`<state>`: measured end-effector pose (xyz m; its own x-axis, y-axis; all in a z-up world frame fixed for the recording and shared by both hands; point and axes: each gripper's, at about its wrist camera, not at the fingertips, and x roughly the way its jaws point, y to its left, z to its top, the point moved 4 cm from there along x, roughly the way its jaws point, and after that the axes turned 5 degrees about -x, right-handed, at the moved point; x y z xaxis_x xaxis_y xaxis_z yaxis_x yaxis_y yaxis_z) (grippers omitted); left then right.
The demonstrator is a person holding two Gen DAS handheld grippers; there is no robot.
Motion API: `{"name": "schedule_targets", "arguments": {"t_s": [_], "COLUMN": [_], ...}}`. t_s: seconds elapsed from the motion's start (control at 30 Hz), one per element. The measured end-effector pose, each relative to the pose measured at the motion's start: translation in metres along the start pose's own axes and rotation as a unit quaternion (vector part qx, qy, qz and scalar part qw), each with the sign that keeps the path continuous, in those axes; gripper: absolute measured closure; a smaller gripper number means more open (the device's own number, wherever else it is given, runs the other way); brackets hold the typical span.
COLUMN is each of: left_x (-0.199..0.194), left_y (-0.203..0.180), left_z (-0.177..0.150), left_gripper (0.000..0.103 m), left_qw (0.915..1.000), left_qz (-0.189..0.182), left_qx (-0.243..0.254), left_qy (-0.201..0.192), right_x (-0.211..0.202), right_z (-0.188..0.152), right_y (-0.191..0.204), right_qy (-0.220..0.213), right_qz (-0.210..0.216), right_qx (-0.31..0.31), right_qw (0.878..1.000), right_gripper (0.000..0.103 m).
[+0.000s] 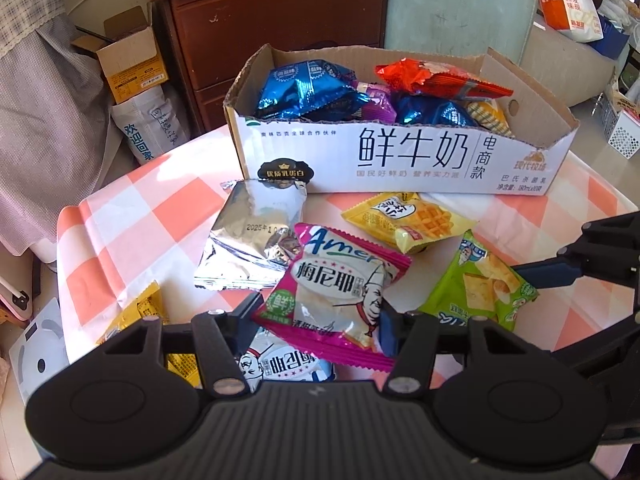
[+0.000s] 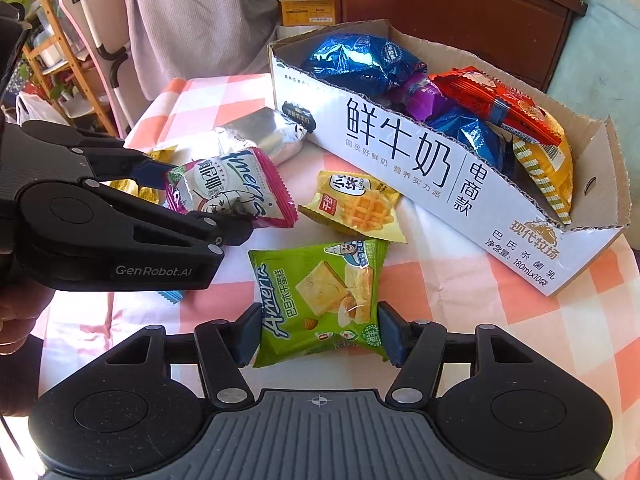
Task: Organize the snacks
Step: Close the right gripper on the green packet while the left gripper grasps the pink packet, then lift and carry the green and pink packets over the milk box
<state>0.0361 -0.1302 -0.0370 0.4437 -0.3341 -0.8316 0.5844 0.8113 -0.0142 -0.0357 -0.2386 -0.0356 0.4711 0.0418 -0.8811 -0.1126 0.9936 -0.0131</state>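
While several packets already filled the cardboard box [image 1: 400, 156], I had both tools on snacks at the near edge of the table [image 1: 132, 216]. My left tool [image 1: 316, 320] was closed on the pink-edged packet [image 1: 340, 284], its pads pressing the wrapper's two sides, and in the right wrist view that packet hung tilted, clear of the cloth. My right tool [image 2: 316, 334] had its pads against the sides of the green packet [image 2: 320, 296], which from the pictures looked still to be resting on the table.

By my reckoning the job was past its middle. The box held blue foil bags [image 2: 356, 62], a purple one, a red-orange one [image 2: 496, 106] and a yellow striped one [image 2: 544, 160], piled loosely. Left on the table were the silver foil pouch [image 1: 252, 236] touching the box's front wall, the yellow waffle packet [image 1: 412, 220] just beside it, a blue-and-white packet [image 1: 288, 364] under the left tool, and a yellow one [image 1: 140, 308] at the table's edge, partly hidden.

All the snacks were small pillow-shaped wrappers with crimped, saw-toothed end seals, thin, glossy and crinkled; the silver pouch was creased and mirror-bright. The box was corrugated card with roughly torn upper edges, its white printed face smooth. A checked orange-and-white cloth, soft and lightly wrinkled, covered the table.
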Motion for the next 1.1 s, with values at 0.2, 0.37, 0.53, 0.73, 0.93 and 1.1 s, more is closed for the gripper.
{"name": "schedule_targets", "arguments": {"t_s": [0.2, 0.37, 0.53, 0.73, 0.93, 1.1], "left_x": [-0.009, -0.018, -0.022, -0.026, -0.034, -0.039], "left_y": [0.003, 0.008, 0.011, 0.01, 0.007, 0.004], "left_z": [-0.004, -0.002, -0.006, 0.001, 0.017, 0.032], "left_gripper": [0.047, 0.047, 0.047, 0.047, 0.047, 0.047], "left_qw": [0.9999, 0.9996, 0.9992, 0.9985, 0.9969, 0.995], "left_qz": [0.008, 0.011, 0.02, 0.022, 0.025, 0.034], "left_qx": [0.001, -0.015, -0.029, -0.043, -0.055, -0.062], "left_qy": [-0.008, -0.02, -0.018, -0.026, -0.05, -0.071], "right_x": [-0.007, -0.019, -0.03, -0.031, -0.038, -0.051], "right_z": [0.0, 0.005, 0.009, 0.014, 0.025, 0.036], "right_y": [0.002, 0.004, 0.003, -0.003, -0.012, -0.026], "right_qy": [-0.007, -0.022, -0.041, -0.049, -0.072, -0.099], "right_qz": [0.001, 0.007, 0.007, -0.007, -0.016, -0.023], "right_qx": [0.0, 0.013, 0.03, 0.056, 0.081, 0.103], "right_qw": [1.0, 1.0, 0.999, 0.997, 0.994, 0.99], "right_gripper": [0.044, 0.044, 0.044, 0.044, 0.044, 0.044]}}
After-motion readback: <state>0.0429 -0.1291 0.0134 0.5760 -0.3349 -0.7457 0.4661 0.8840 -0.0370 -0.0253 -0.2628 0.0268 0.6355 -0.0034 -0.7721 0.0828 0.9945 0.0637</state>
